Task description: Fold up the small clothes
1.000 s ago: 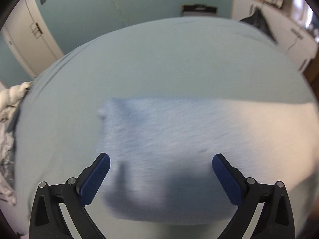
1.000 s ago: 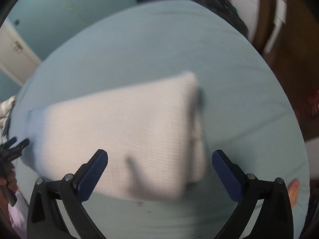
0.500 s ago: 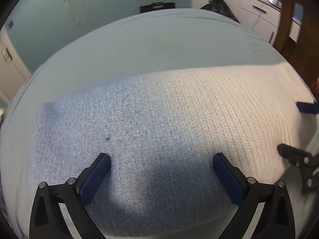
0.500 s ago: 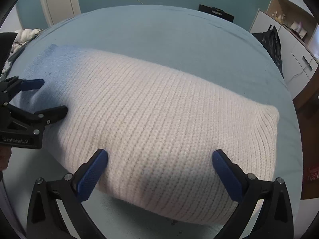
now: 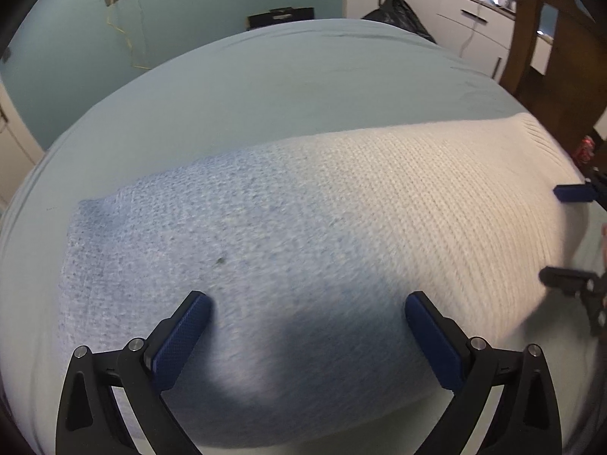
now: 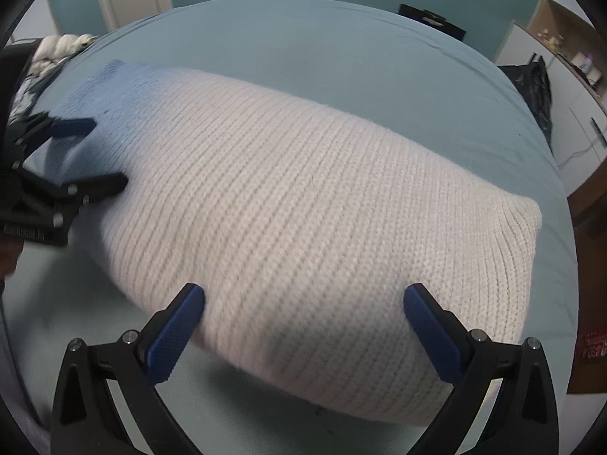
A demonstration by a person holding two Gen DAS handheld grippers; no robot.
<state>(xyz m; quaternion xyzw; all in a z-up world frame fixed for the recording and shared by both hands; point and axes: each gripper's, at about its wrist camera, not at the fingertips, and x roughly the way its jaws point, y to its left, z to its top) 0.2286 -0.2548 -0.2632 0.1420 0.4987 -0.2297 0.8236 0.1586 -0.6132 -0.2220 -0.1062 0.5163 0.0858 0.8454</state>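
A folded knit garment lies flat on the bed, pale blue at its left end and cream at its right (image 5: 322, 235); the right wrist view shows mostly the cream part (image 6: 311, 220). My left gripper (image 5: 307, 326) is open, low over the blue end near its front edge. My right gripper (image 6: 303, 318) is open, low over the cream end near its front edge. Each gripper shows in the other's view: the right one (image 5: 569, 239) at the garment's right end, the left one (image 6: 76, 155) at its left end. Neither holds the cloth.
The bed has a light teal sheet (image 5: 284, 87). A heap of white and patterned clothes (image 6: 57, 53) lies at the bed's left edge. White cabinets (image 5: 455, 19), a black bag (image 5: 398, 15) and a wooden post (image 5: 538, 38) stand beyond the right side.
Both grippers have come down and closer to the garment, which now fills both views. In the last half second they barely moved; both stay open.
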